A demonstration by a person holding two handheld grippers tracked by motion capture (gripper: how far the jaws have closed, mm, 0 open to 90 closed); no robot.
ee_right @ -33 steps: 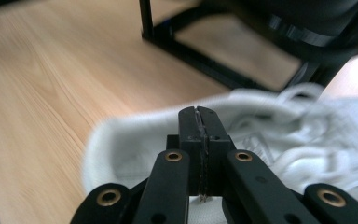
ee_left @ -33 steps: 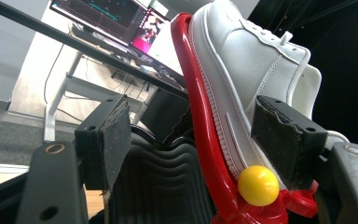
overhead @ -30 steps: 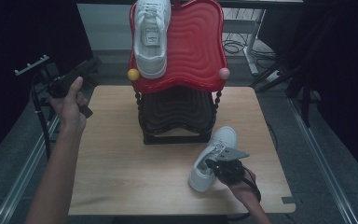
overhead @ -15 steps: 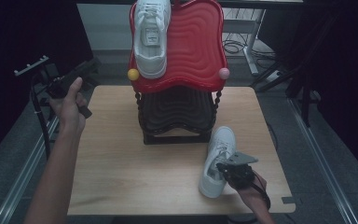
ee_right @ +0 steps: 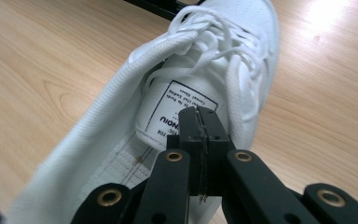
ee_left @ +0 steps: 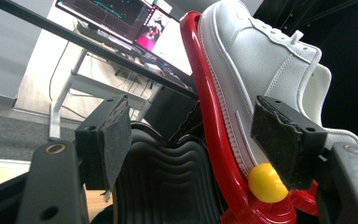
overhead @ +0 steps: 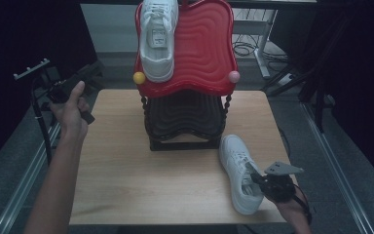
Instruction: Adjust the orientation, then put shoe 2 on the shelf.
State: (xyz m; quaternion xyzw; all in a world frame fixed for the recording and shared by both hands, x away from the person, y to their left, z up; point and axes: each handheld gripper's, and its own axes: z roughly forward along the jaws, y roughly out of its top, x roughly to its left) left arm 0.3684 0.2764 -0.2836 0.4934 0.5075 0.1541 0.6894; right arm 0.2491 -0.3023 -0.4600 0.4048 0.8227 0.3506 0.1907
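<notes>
A white sneaker [overhead: 158, 39] [ee_left: 270, 60] lies on the red wavy top tray [overhead: 199, 48] [ee_left: 205, 93] of a rack, above a black lower shelf [overhead: 185, 114] [ee_left: 168, 177]. A second white sneaker [overhead: 236, 165] [ee_right: 214, 51] lies flat on the wooden table [overhead: 126, 170] at the front right, toe toward the rack. My right gripper [overhead: 259, 180] [ee_right: 199, 121] is shut, jaws pressed together, tips inside that sneaker's opening over the tongue label. My left gripper [overhead: 93, 69] [ee_left: 200, 140] is open, held off the table's left edge and aimed at the rack.
A yellow ball [overhead: 139, 77] [ee_left: 265, 183] and a pink ball [overhead: 234, 76] cap the red tray's front corners. A metal stand [overhead: 31, 78] is beside my left hand. Rails run along both table sides. A desk with a monitor [ee_left: 107, 9] stands behind.
The sneaker on the table has turned and slid toward the front right together with my right gripper, and now lies flat. My left gripper has stayed put.
</notes>
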